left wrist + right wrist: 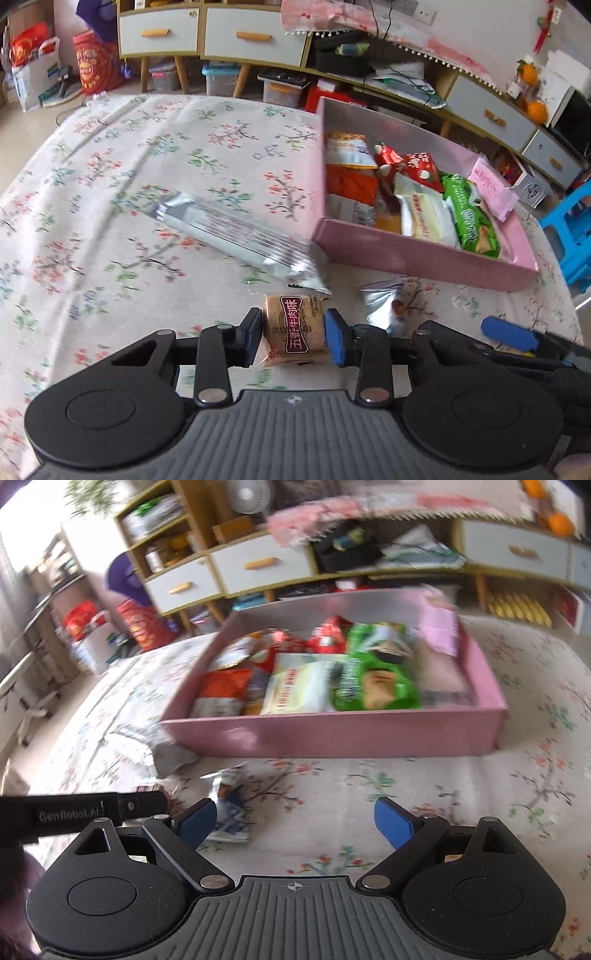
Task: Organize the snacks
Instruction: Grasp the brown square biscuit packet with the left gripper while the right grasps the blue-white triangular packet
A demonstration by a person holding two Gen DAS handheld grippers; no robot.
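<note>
I'm looking at a bench (110,155) covered in a pale cloth printed with red and green flowering twigs. Directly on it sits a pink box (417,254) of snack packets (orange, red, white and green wrappers inside). Just beside the box's near left corner lies a long silver packet (236,236). Nearer me are a small brown square biscuit packet (293,328) and a crumpled silver wrapper (380,302), slightly apart from each other.
</note>
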